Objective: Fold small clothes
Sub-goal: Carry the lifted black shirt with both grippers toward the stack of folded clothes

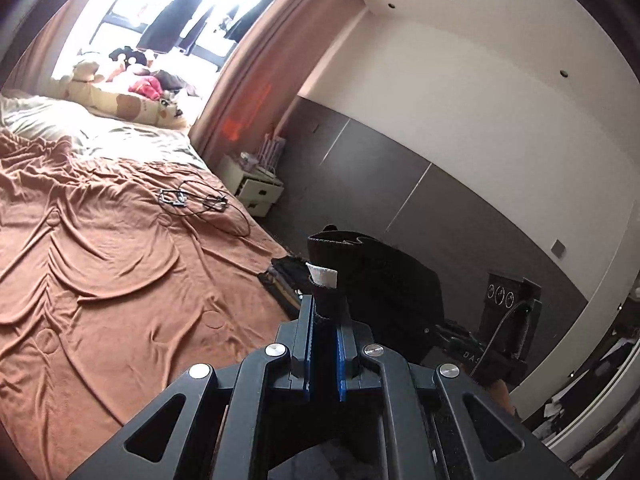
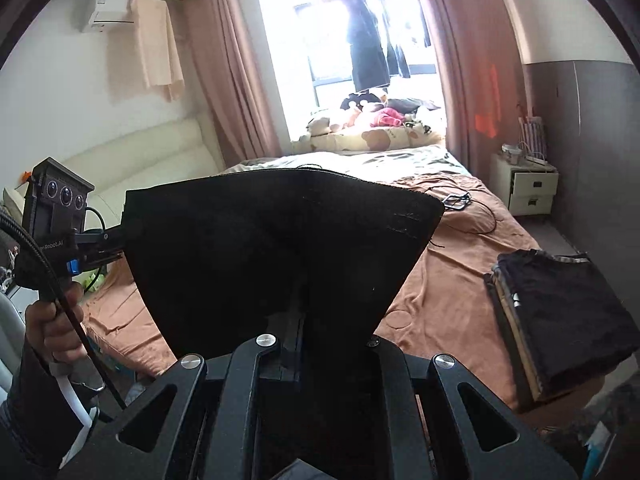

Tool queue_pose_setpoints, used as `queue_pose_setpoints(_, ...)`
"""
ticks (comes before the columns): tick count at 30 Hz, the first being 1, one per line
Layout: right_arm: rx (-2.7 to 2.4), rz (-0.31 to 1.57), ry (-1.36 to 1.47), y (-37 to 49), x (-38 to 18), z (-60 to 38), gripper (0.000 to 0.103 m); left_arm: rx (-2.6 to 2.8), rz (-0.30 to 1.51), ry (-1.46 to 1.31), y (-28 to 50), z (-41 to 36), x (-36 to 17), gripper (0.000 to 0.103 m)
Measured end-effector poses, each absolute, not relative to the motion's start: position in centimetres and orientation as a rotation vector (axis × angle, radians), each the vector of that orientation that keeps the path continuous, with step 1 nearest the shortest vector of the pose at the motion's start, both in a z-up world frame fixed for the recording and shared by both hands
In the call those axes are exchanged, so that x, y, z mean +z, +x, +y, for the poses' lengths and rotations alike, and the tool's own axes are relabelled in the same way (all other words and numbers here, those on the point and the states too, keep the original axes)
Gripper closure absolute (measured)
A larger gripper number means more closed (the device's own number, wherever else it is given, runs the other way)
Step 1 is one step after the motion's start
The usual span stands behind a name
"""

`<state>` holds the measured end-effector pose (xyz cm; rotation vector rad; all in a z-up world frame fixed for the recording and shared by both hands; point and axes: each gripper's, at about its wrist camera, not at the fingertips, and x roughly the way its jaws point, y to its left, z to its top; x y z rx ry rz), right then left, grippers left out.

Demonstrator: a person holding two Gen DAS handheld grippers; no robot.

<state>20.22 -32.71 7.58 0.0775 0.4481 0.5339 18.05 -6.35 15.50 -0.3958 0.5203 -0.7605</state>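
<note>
Two grippers holding one black garment (image 2: 280,248) stretched in air above brown bedspread (image 1: 100,280). Left gripper (image 1: 325,312) pinching edge beside white label (image 1: 323,275). Right gripper (image 2: 298,320) clamping opposite edge. Folded dark stack (image 2: 568,316) lying at bed corner.

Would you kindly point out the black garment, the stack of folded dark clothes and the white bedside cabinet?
black garment (image 2: 260,256), right wrist view, middle of the cloth
stack of folded dark clothes (image 2: 568,312), right wrist view, top piece
white bedside cabinet (image 2: 528,188), right wrist view, drawer front

Left tongs (image 1: 326,316) clamp black garment (image 1: 384,280) above brown bedspread (image 1: 100,260).
</note>
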Motion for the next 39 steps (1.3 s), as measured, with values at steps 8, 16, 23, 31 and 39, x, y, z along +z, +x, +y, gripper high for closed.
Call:
queue_pose_setpoints(8,0.468,0.435,0.088,17.9,7.9,-34.8,0.096,-0.838,0.534,-0.349,19.7,-12.3,16.7,0.094)
queue_pose_setpoints(16,0.382,0.42,0.074,16.5,9.1,-36.3,0.096,-0.925,0.552,-0.297,22.6,-19.0,17.4,0.094)
queue_pose_setpoints(23,0.306,0.403,0.036,15.8,10.4,-37.8,0.096,-0.999,0.577,-0.268,25.1,-25.5,17.9,0.094)
queue_pose_setpoints(31,0.254,0.386,0.019,15.1,10.6,-40.0,0.096,-1.1,0.615,-0.229,28.0,-33.4,18.1,0.094)
queue_pose_setpoints(39,0.168,0.39,0.02,14.2,10.4,-40.2,0.096,-1.192,0.647,-0.213,30.4,-39.6,17.6,0.094)
